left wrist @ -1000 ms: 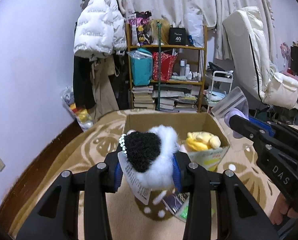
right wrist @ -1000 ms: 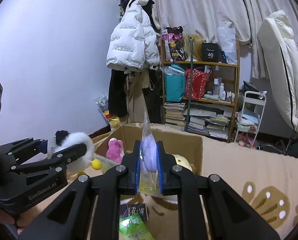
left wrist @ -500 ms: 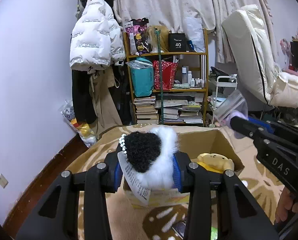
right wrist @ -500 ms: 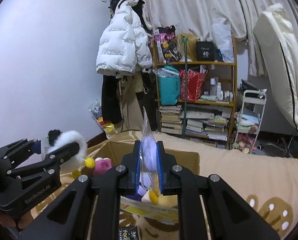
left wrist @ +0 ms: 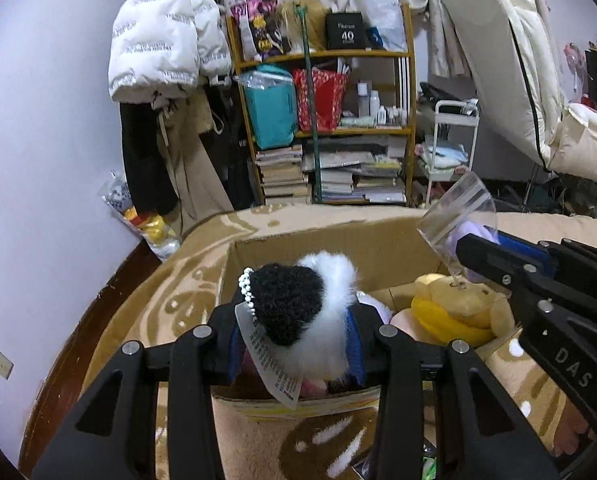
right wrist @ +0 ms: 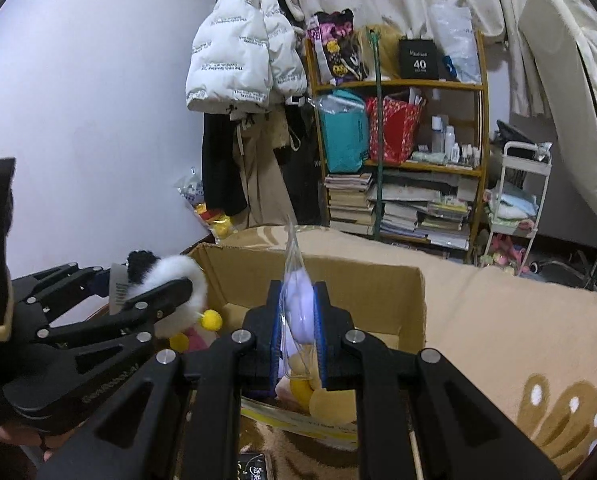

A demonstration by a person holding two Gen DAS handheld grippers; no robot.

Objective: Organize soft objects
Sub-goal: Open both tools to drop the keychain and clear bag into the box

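My left gripper (left wrist: 296, 340) is shut on a black and white fluffy toy (left wrist: 302, 312) with a bead string and a paper tag, held over the near left part of the open cardboard box (left wrist: 326, 236). My right gripper (right wrist: 298, 320) is shut on a clear plastic bag holding a pale purple soft item (right wrist: 298, 304), above the box's (right wrist: 402, 300) near edge. A yellow plush (left wrist: 450, 304) lies inside the box at the right, with pink and white soft things beside it. In the right wrist view the left gripper (right wrist: 170, 288) carries its fluffy toy (right wrist: 166, 276) at the left.
The box stands on a beige patterned blanket (left wrist: 170, 300). Behind it are a wooden shelf (left wrist: 330, 120) with books and bags, hanging coats (left wrist: 166, 60), a white trolley (left wrist: 450, 148) and a cream mattress (left wrist: 506, 60). A bag of toys (left wrist: 146, 220) leans at the wall.
Both grippers have moved forward and lower over the box with their loads still held. The box now looks nearer and fills more of each view.
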